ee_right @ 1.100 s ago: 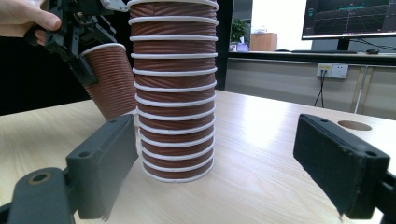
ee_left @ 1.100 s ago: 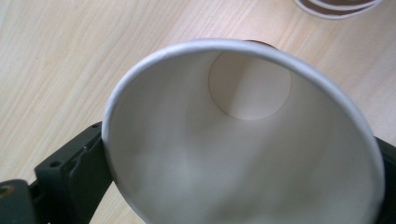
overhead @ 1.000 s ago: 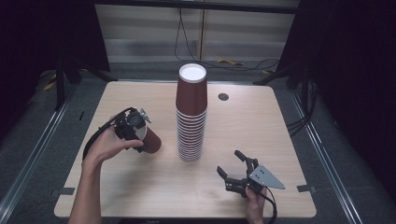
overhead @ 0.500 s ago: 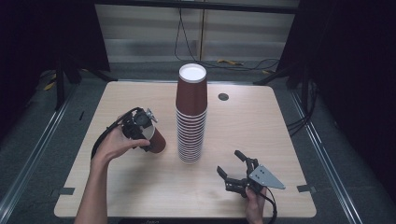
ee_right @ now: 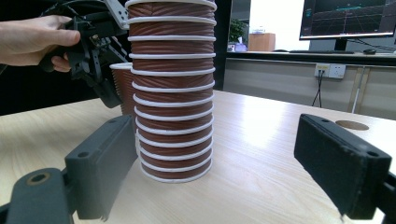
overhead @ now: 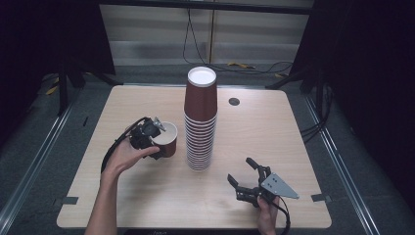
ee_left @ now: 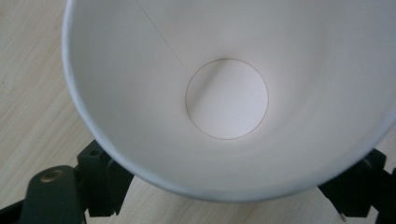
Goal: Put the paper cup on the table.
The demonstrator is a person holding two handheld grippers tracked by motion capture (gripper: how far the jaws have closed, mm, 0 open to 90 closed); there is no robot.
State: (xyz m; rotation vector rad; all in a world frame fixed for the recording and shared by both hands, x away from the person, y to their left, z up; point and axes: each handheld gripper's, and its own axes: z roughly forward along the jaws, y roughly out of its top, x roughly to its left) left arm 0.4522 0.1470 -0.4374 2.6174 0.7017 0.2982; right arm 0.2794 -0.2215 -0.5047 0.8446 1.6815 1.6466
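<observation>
On the tabletop (overhead: 303, 142), the cup stack (overhead: 199, 122) stands at centre, a single paper cup (overhead: 166, 139) at its nine o'clock, the right tongs (overhead: 244, 174) at five o'clock.

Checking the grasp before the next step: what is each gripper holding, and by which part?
The left gripper holds a single paper cup by its rim. The right gripper holds nothing.

A light wooden table (overhead: 122, 200) with rounded corners stands on a grey floor (overhead: 29, 161). A tall stack of brown paper cups (overhead: 199, 122) rests mouth-down near its middle. A single brown cup (overhead: 166, 139) stands upright just left of the stack. A round dark grommet (overhead: 234, 102) sits toward the far edge.
</observation>
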